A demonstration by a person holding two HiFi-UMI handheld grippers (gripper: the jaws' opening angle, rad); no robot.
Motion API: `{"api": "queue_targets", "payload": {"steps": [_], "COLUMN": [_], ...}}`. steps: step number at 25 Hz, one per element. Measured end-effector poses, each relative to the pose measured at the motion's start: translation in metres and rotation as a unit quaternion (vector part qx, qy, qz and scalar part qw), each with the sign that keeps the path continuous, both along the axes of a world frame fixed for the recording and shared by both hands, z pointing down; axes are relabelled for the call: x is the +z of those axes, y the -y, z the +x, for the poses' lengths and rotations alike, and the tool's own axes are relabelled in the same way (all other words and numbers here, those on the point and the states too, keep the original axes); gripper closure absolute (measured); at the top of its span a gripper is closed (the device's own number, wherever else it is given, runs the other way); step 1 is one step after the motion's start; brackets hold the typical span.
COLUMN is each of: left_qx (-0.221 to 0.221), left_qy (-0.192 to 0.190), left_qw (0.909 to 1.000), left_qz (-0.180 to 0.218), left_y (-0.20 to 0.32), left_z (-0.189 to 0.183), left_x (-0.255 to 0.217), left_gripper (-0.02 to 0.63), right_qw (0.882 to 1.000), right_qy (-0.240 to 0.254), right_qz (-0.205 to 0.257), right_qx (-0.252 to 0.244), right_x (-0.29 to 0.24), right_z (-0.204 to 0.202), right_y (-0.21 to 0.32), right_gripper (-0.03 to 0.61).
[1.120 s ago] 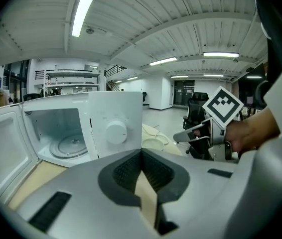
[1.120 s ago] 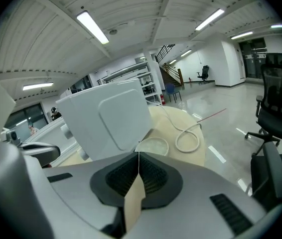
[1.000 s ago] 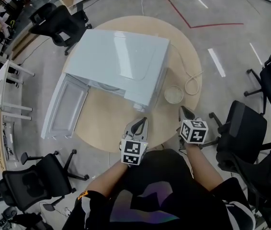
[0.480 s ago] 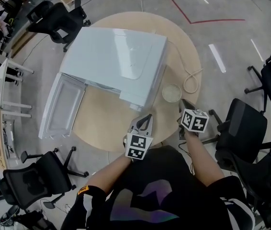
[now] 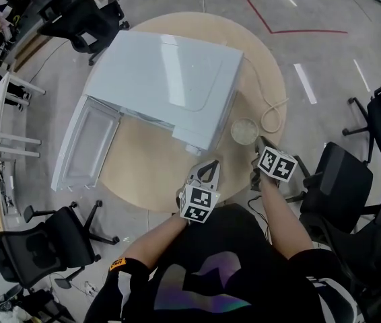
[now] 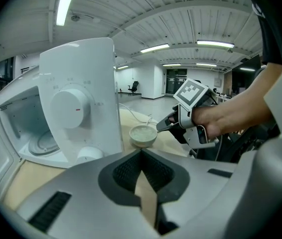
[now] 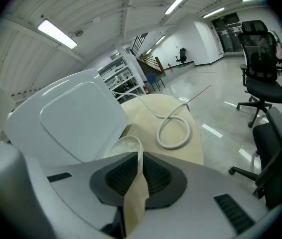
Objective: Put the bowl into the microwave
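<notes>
Claw on the left [image 5: 210, 166] is pressed together, empty, over the tabletop's [image 5: 143, 173] near edge; claw on the right [image 5: 260, 142] pinches the near rim of the bowl [image 5: 244, 131], which sits on the tabletop just beside the microwave [image 5: 167, 79]. Farther off, the door [image 5: 83, 143] lies open and a white cable [image 5: 272, 116] loops
</notes>
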State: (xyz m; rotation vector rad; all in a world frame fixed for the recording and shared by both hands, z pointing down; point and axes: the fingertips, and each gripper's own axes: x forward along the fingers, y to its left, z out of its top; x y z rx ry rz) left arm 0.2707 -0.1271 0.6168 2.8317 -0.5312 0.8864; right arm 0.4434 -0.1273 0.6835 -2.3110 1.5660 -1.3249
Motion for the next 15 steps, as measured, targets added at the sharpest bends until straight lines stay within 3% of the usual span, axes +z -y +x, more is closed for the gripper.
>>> {"api": "queue_targets", "payload": {"steps": [9, 15], "left_qx": [-0.022, -0.026], "left_qy": [0.006, 0.011], "left_qw": [0.9997, 0.9996], "left_qz": [-0.004, -0.008], "left_y": [0.009, 0.012], "left_z": [-0.010, -0.011], "left_x": [0.006, 0.010], "left_gripper": [0.568, 0.568], "right_qw": [1.000, 1.000], "right_qy": [0.006, 0.019], "right_qz": [0.003, 0.009], "right_qx": [0.012, 0.016], "right_x": [0.004, 0.006], "right_z": [0.011, 0.013], "right_y": [0.014, 0.017], "right_gripper": [0.558, 0.522]}}
